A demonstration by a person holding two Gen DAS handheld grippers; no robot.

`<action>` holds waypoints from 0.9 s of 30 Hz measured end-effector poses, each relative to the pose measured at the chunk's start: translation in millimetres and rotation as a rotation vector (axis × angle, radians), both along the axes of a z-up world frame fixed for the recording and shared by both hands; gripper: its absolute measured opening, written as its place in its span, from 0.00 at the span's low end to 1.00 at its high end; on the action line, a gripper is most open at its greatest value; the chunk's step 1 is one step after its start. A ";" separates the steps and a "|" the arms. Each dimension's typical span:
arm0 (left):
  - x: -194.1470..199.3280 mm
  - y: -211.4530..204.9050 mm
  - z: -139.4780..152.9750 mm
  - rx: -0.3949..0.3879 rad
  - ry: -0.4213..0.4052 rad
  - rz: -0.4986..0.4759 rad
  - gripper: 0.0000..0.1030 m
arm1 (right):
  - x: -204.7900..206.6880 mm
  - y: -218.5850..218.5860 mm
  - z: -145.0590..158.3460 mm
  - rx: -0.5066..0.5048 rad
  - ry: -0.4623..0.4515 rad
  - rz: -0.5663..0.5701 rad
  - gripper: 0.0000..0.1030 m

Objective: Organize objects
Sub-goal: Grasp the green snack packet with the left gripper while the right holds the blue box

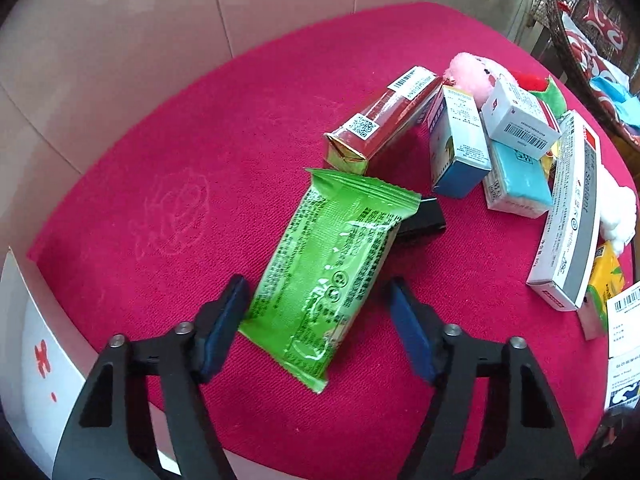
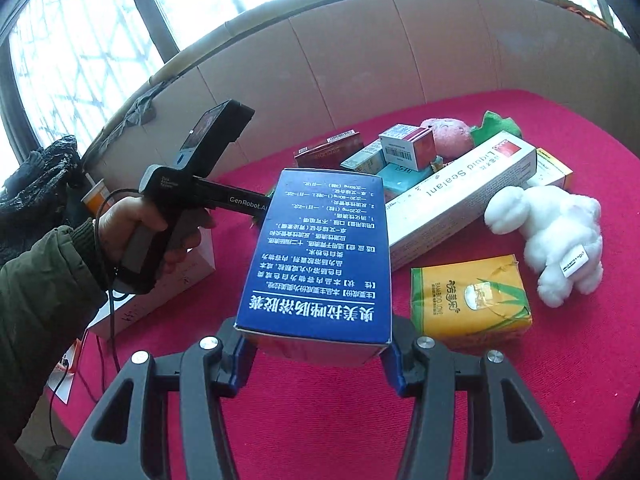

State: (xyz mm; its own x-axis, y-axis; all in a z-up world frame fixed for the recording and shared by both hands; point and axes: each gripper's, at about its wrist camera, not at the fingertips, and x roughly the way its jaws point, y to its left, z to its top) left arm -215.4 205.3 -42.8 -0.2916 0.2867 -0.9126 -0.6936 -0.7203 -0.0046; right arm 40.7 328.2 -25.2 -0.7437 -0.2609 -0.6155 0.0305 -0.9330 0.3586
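Note:
A green foil packet (image 1: 320, 272) lies flat on the red cloth (image 1: 180, 160). My left gripper (image 1: 318, 286) points down over it with a blue pad on each side of its lower half. The left pad is at the packet's edge, and a thin dark gap shows at the right pad. The packet is not squeezed. My right gripper (image 2: 316, 344) is shut on a dark blue medicine box (image 2: 320, 252) and holds it above the cloth. In the right wrist view a hand (image 2: 148, 232) grips the other tool's black body (image 2: 192, 184), whose fingers are hidden behind the box.
A heap at the far right holds a red carton (image 1: 380, 120), small boxes (image 1: 460, 144), a long sealant box (image 2: 460, 200), a pink plush (image 1: 472, 72), a white plush (image 2: 552, 240) and a yellow tissue pack (image 2: 472, 296). A small black object (image 1: 424, 220) lies behind the packet. A white box (image 1: 32, 360) stands off the cloth's left edge.

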 end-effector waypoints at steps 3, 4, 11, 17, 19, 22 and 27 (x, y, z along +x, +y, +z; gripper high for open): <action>7.1 -15.3 2.4 0.019 -0.005 0.026 0.36 | 1.8 -2.7 3.7 0.005 0.010 0.005 0.51; 12.8 -19.0 2.3 0.021 0.007 0.020 0.35 | 2.6 -4.0 5.2 0.008 0.013 0.006 0.51; 63.2 -42.6 15.0 0.083 0.066 0.041 0.32 | 8.6 -6.1 12.6 0.023 0.032 0.004 0.51; 119.2 -50.2 48.2 0.259 0.115 0.069 0.32 | 15.0 -7.3 22.3 0.032 0.065 -0.025 0.51; 133.0 -60.2 56.0 0.309 0.143 0.092 0.32 | 17.6 -8.9 27.2 0.037 0.077 -0.035 0.51; 148.0 -59.7 64.6 0.343 0.203 0.140 0.32 | 22.4 -13.2 37.7 0.055 0.105 -0.046 0.51; 172.7 -75.2 78.4 0.337 0.316 0.258 0.32 | 29.9 -26.3 53.8 0.108 0.142 -0.064 0.51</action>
